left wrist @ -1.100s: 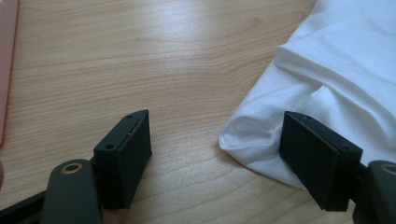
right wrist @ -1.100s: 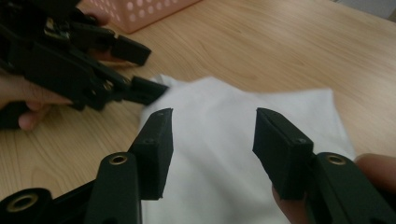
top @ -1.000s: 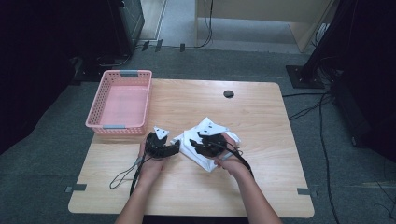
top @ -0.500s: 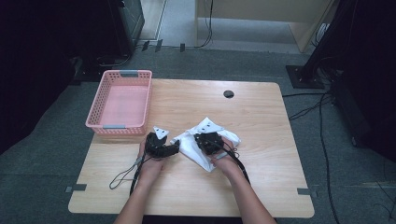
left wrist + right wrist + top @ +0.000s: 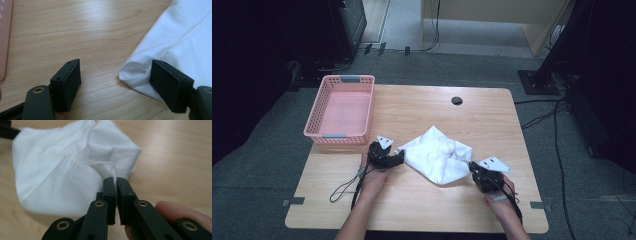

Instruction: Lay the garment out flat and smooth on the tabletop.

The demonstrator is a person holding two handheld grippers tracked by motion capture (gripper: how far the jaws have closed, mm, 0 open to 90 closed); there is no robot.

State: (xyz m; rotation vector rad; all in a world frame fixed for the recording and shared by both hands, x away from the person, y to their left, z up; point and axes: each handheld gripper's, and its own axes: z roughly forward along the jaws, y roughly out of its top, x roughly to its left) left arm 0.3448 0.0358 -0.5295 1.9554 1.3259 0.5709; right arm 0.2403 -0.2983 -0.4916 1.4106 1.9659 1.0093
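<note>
A crumpled white cloth (image 5: 437, 156) lies in the middle of the wooden table (image 5: 422, 107). My left gripper (image 5: 399, 157) rests at the cloth's left corner. In the left gripper view it (image 5: 116, 82) stands open, with the folded corner of the cloth (image 5: 185, 37) between the jaws beside the right-hand pad, which does not press on it. My right gripper (image 5: 472, 165) is at the cloth's right end, near the front of the table. In the right gripper view it (image 5: 116, 182) is shut on a raised fold of the cloth (image 5: 62, 170), which spreads out beyond the tips.
An empty pink basket (image 5: 343, 107) stands at the table's back left; its edge (image 5: 3, 37) shows in the left gripper view. A small black round spot (image 5: 457, 100) sits near the far edge. The left gripper's cable (image 5: 344, 187) loops toward the front left.
My right gripper has closed on a fold of the cloth and moved right and toward the front edge, drawing the cloth out wider. The left gripper has stayed put.
</note>
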